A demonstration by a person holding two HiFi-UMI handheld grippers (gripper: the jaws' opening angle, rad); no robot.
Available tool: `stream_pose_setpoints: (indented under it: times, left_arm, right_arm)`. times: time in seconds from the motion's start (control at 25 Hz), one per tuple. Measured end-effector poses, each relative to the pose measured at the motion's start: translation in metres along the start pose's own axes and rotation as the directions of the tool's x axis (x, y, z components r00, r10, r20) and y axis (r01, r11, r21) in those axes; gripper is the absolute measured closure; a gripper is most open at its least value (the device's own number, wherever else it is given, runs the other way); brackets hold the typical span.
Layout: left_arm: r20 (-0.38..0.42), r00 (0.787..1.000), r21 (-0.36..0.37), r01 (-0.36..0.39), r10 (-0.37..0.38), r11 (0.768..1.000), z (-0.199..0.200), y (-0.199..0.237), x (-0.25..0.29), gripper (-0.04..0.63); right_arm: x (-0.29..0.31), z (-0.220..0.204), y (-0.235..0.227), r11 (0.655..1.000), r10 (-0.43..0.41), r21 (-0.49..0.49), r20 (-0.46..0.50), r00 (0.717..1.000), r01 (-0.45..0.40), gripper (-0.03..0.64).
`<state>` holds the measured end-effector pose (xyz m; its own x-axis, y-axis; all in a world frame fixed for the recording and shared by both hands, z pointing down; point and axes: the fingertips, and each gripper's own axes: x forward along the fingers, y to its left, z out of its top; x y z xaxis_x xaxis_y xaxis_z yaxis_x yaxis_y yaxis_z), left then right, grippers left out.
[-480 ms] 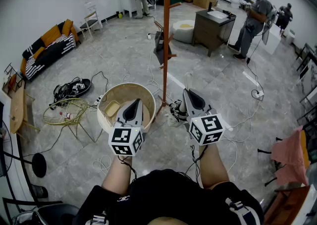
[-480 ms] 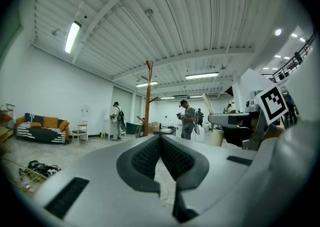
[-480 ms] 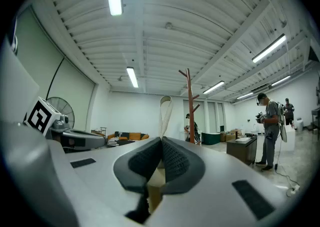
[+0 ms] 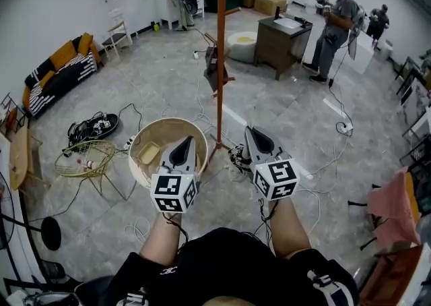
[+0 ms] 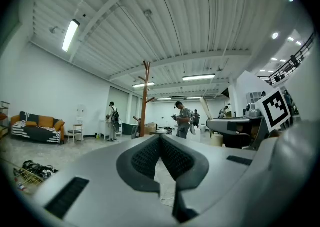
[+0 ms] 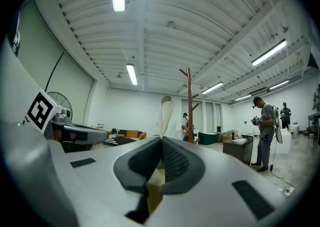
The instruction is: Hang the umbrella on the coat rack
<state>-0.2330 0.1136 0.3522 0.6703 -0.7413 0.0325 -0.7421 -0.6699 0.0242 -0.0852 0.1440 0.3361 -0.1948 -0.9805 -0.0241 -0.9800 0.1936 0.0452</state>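
grippers level, side by side – left gripper (image 4: pixel 188 140) jaws pressed together, empty; right gripper (image 4: pixel 248 130) same. coat rack (image 4: pixel 221 42) upright ahead; dark bundle (image 4: pixel 213 69) on its low peg, possibly umbrella – too small to tell.

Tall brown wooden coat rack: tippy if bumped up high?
Probably tippy: the tall brown wooden coat rack is a slim pole on a foot that looks smaller than the round pale wooden tub beside it. Likely stiff, being wood. The dark item hung low on one side may bias it slightly.
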Motion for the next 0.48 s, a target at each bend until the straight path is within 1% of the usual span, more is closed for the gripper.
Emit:
stream_pose_setpoints:
  times: [0.24, 0.36, 0.48]
  left_arm:
    - [0.004, 0.999, 0.012, 0.049, -0.049, 0.999, -0.010, 0.009, -0.004, 0.578]
    - [-0.006, 0.998, 0.010, 0.057, -0.057, 0.998, -0.019, 0.020, -0.004, 0.578]
    - [-0.016, 0.998, 0.011, 0.061, -0.060, 0.998, -0.024, 0.032, 0.004, 0.578]
  right_arm:
    - [0.001, -0.001, 0.003, 0.999, -0.046, -0.017, 0.019, 0.999, 0.046, 0.601]
    - [0.009, -0.002, 0.003, 0.998, -0.065, -0.009, 0.030, 0.997, 0.066, 0.601]
    - [0.024, -0.007, 0.000, 0.997, -0.078, -0.007, 0.020, 0.997, 0.078, 0.601]
